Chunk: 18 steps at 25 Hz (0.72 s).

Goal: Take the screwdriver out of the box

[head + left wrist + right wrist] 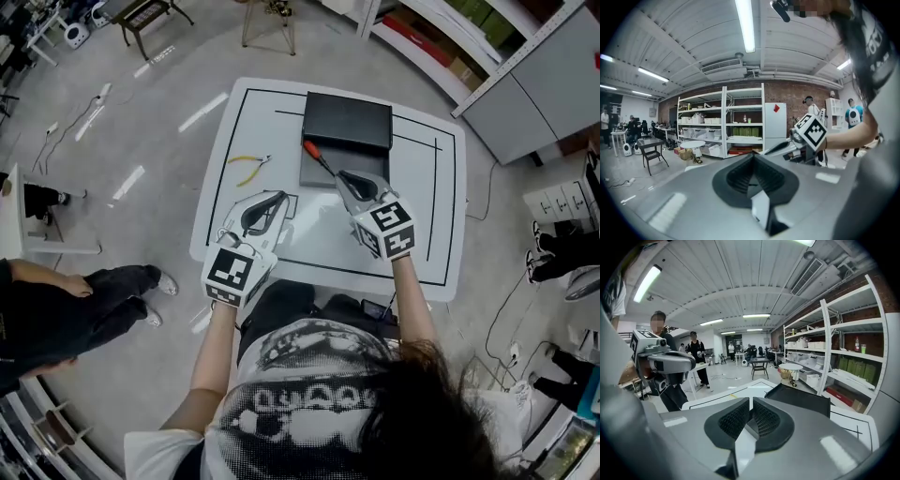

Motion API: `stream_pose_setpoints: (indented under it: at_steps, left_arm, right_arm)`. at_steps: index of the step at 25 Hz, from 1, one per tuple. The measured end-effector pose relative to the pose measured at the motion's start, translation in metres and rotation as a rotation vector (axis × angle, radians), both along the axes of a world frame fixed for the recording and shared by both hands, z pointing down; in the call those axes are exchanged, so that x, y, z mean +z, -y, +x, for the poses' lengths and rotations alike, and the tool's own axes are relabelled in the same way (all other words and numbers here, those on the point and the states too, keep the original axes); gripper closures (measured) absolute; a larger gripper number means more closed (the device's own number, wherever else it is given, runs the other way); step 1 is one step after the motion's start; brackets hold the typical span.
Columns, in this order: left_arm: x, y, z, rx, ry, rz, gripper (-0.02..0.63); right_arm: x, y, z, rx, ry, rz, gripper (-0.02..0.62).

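left gripper (278, 198) closed, empty | right gripper (345, 178) closed, empty, tip beside screwdriver (317, 157) | screwdriver lies on black box (347, 122)

I held my left gripper (278, 197) and right gripper (343, 175) out ahead, apart, the left nearer me. Both had their jaws pressed together, with nothing between them.

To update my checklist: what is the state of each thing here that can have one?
right gripper: fingers shut, empty
left gripper: fingers shut, empty
box: open or closed, cannot tell
screwdriver: lying by the box's near edge, not held
pliers: lying on the table, untouched
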State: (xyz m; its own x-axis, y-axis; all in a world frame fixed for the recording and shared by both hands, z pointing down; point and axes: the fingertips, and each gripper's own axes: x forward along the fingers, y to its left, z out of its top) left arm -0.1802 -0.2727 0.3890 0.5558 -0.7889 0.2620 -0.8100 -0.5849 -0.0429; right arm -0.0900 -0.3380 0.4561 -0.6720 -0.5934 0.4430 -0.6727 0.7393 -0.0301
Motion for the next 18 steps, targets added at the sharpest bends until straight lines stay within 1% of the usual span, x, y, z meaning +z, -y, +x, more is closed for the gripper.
stream_pose_setpoints:
  at_steps: [5,14,18]
  left_arm:
    - [0.003,0.016,-0.012,0.027,-0.002,-0.005,0.606]
    - [0.015,0.033,-0.022,0.065,-0.009,-0.023,0.606]
    - [0.018,0.036,-0.027,0.062,-0.006,-0.021,0.606]
  right_arm:
    - [0.026,0.030,-0.013,-0.006,-0.050,-0.050,0.561]
    - [0.090,0.079,-0.029,-0.012,-0.150,-0.192,0.512]
    - [0.114,0.095,-0.040,-0.021,-0.197,-0.241,0.502]
